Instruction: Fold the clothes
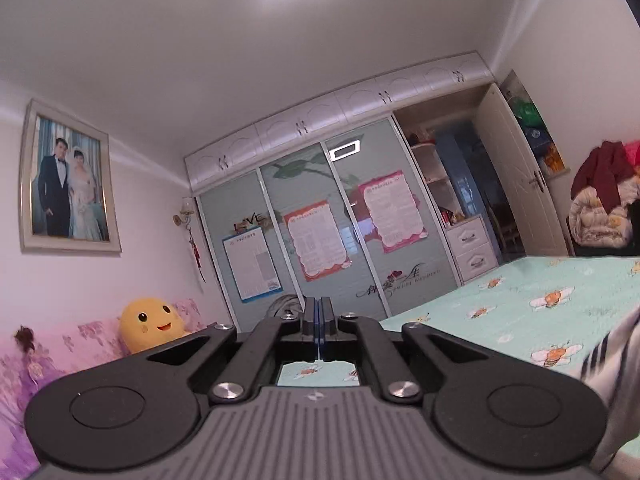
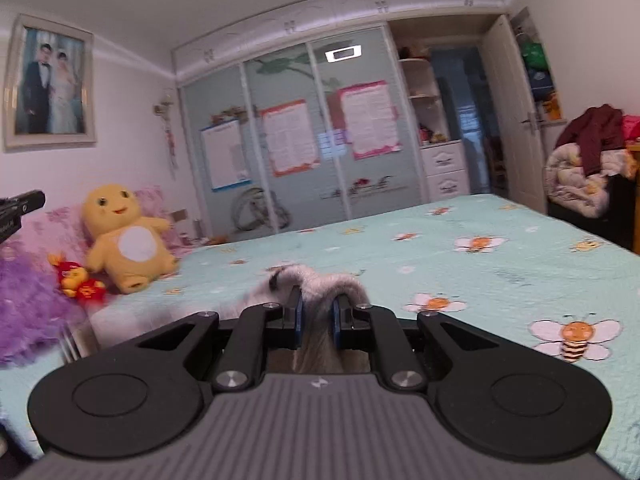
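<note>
A pale garment with dark stripes (image 2: 308,276) bunches up between the blue pads of my right gripper (image 2: 318,312), which is shut on it just above the bed. The cloth hangs down behind the jaws, so its shape is hidden. In the left wrist view the same striped garment (image 1: 612,364) shows as a blur at the right edge. My left gripper (image 1: 319,320) is held level with its jaws pressed together, and no cloth shows between them. It appears again in the right wrist view as the left gripper (image 2: 34,200), at the far left above the pillows.
The bed has a teal bee-print cover (image 2: 480,280). A yellow plush toy (image 2: 124,236), a small red toy (image 2: 76,284) and a purple fluffy cushion (image 2: 24,300) lie at its head. A sliding-door wardrobe (image 2: 300,140) stands beyond, and a heap of quilts and clothes (image 2: 584,168) is at the right.
</note>
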{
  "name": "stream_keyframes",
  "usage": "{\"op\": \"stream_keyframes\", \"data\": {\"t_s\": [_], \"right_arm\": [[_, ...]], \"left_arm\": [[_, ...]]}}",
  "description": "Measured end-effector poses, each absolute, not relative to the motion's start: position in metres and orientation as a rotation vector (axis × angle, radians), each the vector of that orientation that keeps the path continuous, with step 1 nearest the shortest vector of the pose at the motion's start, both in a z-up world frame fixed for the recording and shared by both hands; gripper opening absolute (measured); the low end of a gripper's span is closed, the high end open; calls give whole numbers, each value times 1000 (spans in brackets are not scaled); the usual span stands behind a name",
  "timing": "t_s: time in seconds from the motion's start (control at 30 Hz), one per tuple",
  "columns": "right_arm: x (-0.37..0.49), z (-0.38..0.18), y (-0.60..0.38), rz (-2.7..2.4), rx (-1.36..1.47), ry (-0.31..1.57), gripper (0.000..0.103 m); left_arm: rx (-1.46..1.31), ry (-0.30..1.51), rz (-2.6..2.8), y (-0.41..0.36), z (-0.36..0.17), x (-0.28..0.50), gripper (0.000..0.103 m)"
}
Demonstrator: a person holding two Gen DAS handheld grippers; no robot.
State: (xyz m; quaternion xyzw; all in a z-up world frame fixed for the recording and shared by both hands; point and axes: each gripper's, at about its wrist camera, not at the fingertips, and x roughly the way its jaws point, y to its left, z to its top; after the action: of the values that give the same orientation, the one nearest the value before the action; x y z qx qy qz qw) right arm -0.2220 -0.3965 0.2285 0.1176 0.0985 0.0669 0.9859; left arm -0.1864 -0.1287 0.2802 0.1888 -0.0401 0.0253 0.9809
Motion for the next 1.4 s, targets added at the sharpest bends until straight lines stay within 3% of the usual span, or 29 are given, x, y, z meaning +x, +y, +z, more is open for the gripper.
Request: {"op": "stream_keyframes", "data": {"t_s": [0.13,0.2,0.27,0.3,0.33,0.53,0.7,0.8,1.03,1.07,1.1,1.13,1.17,1.4], "right_arm": [[-209,211,-392,150,221,291,13],[-202,197,-391,151,242,350,13],[-202,184,-389,114,224,378,13],[-202,180,-392,105,234,389,13],[-201,175,-394,95,244,401,13],[-197,162,-402,78,286,423,13],[-192,153,-407,63,323,435,13],[-190,151,-407,58,338,442,13],[-184,156,-404,78,358,445,14],[-184,157,-403,80,362,446,14],[-183,157,-402,82,364,447,14],[-182,157,-401,83,364,450,14],[-182,157,-400,83,356,457,14],[-175,150,-402,85,310,549,21]], "left_arm": [[416,111,-56,-131,243,-176,2],[460,194,-146,-144,210,-177,7],[508,261,-244,-162,172,-186,24],[530,292,-289,-172,153,-190,43],[552,315,-326,-183,135,-192,53],[709,354,-483,-236,47,-197,63],[809,340,-521,-268,10,-205,66],[874,320,-486,-275,-7,-215,73],[995,257,-434,-284,-33,-214,73],[977,268,-434,-282,-31,-212,69],[938,292,-433,-277,-26,-207,55],[898,316,-432,-273,-20,-203,29],[859,340,-431,-268,-15,-199,16],[252,375,-300,-163,111,-153,13]]}}
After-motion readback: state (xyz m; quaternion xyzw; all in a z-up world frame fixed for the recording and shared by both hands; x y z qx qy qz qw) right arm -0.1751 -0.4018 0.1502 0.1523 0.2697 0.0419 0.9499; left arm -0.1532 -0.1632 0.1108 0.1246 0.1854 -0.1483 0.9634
